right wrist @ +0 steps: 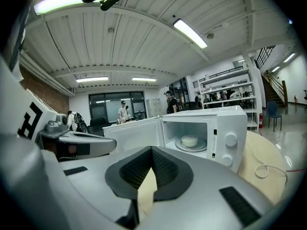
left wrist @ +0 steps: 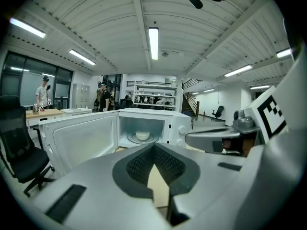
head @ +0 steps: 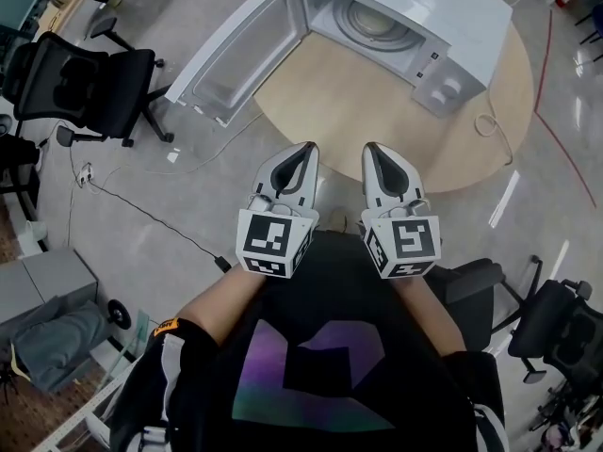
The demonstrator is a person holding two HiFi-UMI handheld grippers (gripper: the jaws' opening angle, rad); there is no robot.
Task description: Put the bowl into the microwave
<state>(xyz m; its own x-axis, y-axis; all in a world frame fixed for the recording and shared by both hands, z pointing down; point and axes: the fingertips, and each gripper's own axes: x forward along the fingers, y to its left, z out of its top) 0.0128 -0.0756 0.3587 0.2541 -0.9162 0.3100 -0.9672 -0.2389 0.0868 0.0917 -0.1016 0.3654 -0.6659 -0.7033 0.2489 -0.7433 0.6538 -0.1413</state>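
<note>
Your left gripper and right gripper sit side by side just in front of your body in the head view. Both point toward the round wooden table, each with its jaws drawn together. On the table's far side stands the white microwave, its door swung wide open to your left. A black office chair stands on the floor well left of the table. A looped cable lies on the tabletop near the microwave's control side.

In the left gripper view, your jaws meet at their tips with nothing between them. Beyond them, the bowl rests on the turntable inside the open microwave.

In the right gripper view, your jaws likewise touch at the tips and carry nothing. The bowl sits on the turntable in the cavity, left of the upper knob.
</note>
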